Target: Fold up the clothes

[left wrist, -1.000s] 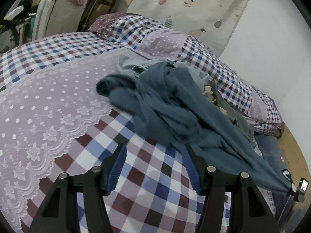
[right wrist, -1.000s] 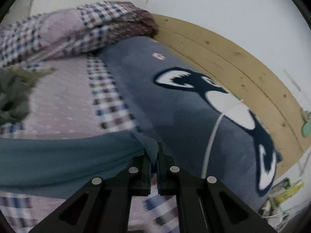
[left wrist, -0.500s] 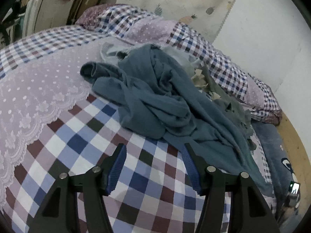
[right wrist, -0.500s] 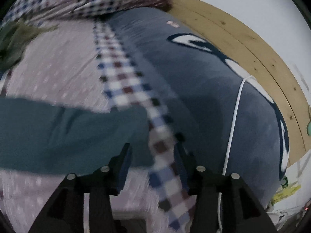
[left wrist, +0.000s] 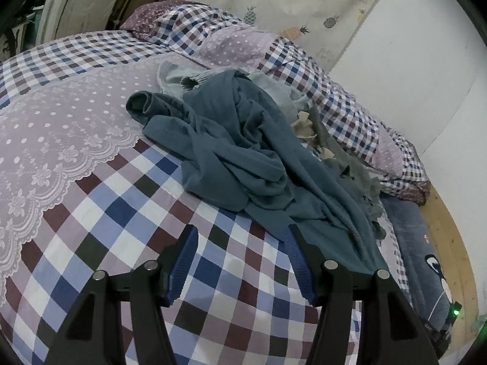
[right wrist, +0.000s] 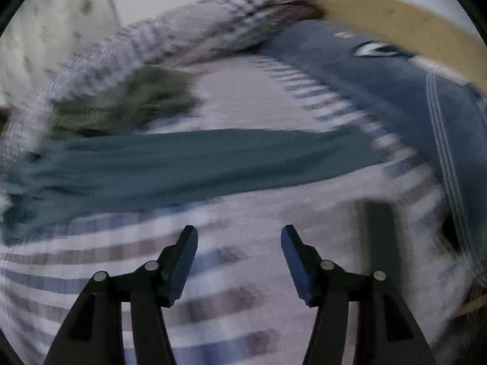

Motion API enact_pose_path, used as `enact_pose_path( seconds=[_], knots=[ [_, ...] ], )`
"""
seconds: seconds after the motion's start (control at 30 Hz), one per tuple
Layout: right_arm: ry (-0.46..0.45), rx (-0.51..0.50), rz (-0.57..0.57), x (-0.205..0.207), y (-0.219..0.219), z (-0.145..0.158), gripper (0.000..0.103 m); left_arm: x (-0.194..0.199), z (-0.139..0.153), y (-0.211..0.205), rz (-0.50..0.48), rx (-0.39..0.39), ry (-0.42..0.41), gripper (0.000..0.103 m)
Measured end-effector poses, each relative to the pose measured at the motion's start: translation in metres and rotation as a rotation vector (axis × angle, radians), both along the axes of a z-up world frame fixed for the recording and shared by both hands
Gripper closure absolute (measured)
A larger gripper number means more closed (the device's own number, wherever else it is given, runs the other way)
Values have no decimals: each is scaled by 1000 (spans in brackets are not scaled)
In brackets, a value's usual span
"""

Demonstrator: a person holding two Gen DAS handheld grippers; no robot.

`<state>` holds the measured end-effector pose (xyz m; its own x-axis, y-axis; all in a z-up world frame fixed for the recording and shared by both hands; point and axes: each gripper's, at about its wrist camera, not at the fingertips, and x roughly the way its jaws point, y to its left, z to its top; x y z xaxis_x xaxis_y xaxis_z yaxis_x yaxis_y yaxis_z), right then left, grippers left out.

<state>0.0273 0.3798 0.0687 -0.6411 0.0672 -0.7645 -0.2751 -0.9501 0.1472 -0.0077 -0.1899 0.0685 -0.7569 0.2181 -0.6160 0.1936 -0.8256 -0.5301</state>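
Observation:
A crumpled teal garment (left wrist: pixel 243 152) lies in a heap on the checked bedspread (left wrist: pixel 121 213), one long part trailing toward the bed's right edge. My left gripper (left wrist: pixel 240 261) is open and empty just in front of the heap's near edge. In the blurred right wrist view, my right gripper (right wrist: pixel 239 261) is open and empty above the bedspread, and the stretched teal garment (right wrist: pixel 197 164) lies flat beyond its fingertips.
A pale grey-green garment (left wrist: pixel 268 88) and an olive one (left wrist: pixel 356 173) lie behind the teal heap; the olive one also shows in the right wrist view (right wrist: pixel 121 106). Checked pillows (left wrist: pixel 304 54) line the wall. A dark blue whale-print blanket (right wrist: pixel 411 91) covers the bed's end by the wooden frame (left wrist: pixel 453 237).
My right gripper opened, let go of the teal garment's edge and pulled back; the cloth now lies on the bed. My left gripper shifted to the right along the heap, still open.

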Motion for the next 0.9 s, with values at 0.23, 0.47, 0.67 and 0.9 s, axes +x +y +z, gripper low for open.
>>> enact_pose_path(
  seconds=[0.23, 0.47, 0.67, 0.9],
  knots=[
    [46, -173, 314, -34, -140, -27, 42, -9, -8, -3, 23, -69, -43, 40],
    [47, -135, 502, -36, -193, -51, 42, -23, -25, 10, -30, -146, -85, 40],
    [33, -153, 562, -42, -205, -69, 42, -36, -31, 13, -17, -175, -76, 41],
    [35, -211, 546, -49, -199, -68, 42, -56, -34, 8, 18, -229, -74, 40]
  ],
)
